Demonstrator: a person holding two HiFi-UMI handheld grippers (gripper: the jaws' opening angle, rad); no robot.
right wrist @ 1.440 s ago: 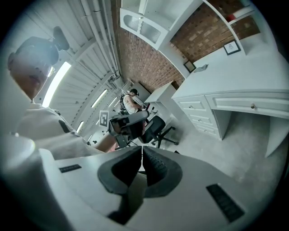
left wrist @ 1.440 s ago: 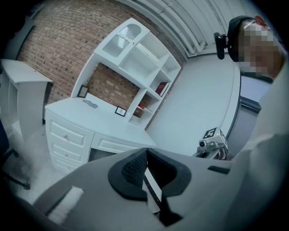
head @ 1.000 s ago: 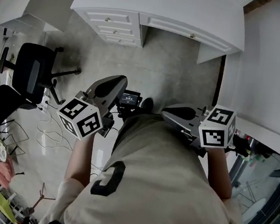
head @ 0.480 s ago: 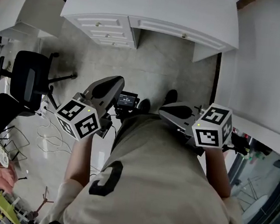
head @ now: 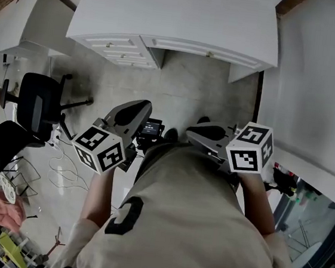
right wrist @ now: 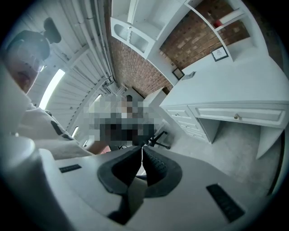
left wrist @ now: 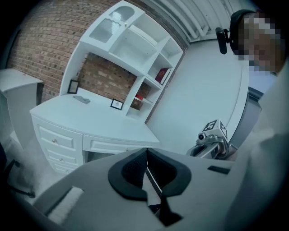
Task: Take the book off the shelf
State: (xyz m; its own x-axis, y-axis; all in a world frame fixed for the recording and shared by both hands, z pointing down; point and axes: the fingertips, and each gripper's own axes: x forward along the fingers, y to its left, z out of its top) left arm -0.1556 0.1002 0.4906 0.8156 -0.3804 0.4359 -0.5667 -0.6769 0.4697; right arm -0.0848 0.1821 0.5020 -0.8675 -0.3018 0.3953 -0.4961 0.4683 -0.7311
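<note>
A red book (left wrist: 161,74) leans in an upper right compartment of the white shelf unit (left wrist: 135,49), which stands on the white desk (head: 181,18). It is far beyond both grippers. A red thing (right wrist: 220,21) also shows on a shelf at the top right of the right gripper view. My left gripper (left wrist: 146,151) is shut with nothing between its pads and points toward the desk. My right gripper (right wrist: 142,149) is shut and empty too, and it also shows as a marker cube (left wrist: 212,135) to the right. In the head view both grippers (head: 144,105) (head: 193,129) are held out in front of the person's chest.
A black office chair (head: 36,103) stands on the floor to the left. Desk drawers (head: 120,50) face me, with a knee gap beside them. Small picture frames (left wrist: 117,104) stand on the desk top. A white wall (head: 317,87) runs along the right, and cables (head: 62,160) lie on the floor.
Both grippers have been carried forward together with the person toward the desk. The desk now fills more of the head view's top. Both pairs of jaws look the same.
</note>
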